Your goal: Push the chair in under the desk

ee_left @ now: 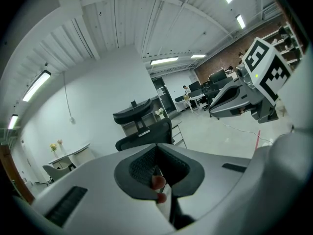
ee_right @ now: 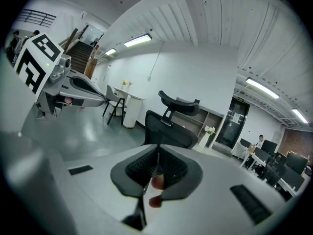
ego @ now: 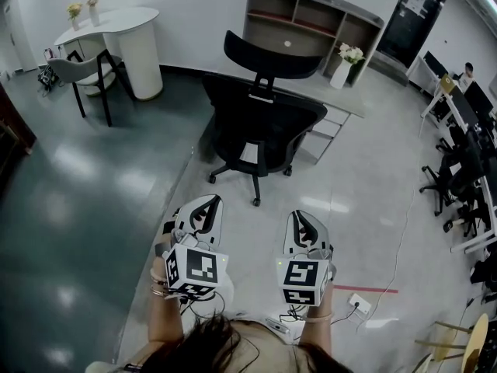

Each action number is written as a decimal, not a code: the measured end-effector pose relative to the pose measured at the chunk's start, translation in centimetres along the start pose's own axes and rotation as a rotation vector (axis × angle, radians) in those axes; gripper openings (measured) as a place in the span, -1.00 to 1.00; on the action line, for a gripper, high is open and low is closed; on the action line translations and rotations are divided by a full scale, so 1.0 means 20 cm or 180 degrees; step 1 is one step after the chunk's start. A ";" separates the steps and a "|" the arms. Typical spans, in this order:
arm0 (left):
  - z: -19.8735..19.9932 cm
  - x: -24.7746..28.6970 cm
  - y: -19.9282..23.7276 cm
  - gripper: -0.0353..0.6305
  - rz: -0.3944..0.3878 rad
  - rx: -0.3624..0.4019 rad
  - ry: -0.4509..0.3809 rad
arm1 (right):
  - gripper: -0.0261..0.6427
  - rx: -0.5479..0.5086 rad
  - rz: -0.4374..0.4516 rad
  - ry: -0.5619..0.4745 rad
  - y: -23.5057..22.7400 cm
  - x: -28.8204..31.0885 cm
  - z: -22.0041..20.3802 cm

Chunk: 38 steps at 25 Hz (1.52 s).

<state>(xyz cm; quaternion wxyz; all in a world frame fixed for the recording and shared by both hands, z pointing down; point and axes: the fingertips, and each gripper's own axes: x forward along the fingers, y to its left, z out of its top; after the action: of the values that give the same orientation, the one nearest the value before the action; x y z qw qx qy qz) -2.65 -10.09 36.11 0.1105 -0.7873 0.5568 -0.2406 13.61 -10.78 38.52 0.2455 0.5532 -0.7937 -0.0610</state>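
Note:
A black office chair [ego: 264, 119] with a headrest stands on the pale floor with its back toward me, in front of a grey desk [ego: 353, 103] that runs along the far wall. The chair [ee_left: 145, 131] also shows ahead in the left gripper view, and the chair [ee_right: 168, 126] in the right gripper view. My left gripper [ego: 203, 208] and right gripper [ego: 307, 228] are side by side, both short of the chair and apart from it. Both are shut with nothing between the jaws.
A white vase of flowers [ego: 345, 64] stands on the desk below a shelf unit [ego: 311, 18]. A round white table [ego: 128, 33] with a grey chair [ego: 81, 72] is at the far left. More desks and black chairs [ego: 458, 177] line the right side. A power strip [ego: 359, 305] lies on the floor.

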 end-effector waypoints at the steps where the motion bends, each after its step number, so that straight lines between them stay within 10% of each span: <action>1: 0.00 -0.01 -0.01 -0.86 0.0007 0.0018 0.0001 | -0.83 0.0005 -0.0003 -0.0006 0.00 -0.02 -0.01; 38: 0.03 -0.37 -0.38 -0.86 -0.0097 0.0333 0.0087 | -0.83 0.0080 -0.0049 -0.0082 0.04 -0.47 -0.23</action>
<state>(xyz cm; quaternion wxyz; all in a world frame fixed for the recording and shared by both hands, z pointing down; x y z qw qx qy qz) 1.89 -0.62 37.02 0.1402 -0.7855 0.5329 -0.2818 17.53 -1.04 39.76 0.2278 0.5615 -0.7932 -0.0600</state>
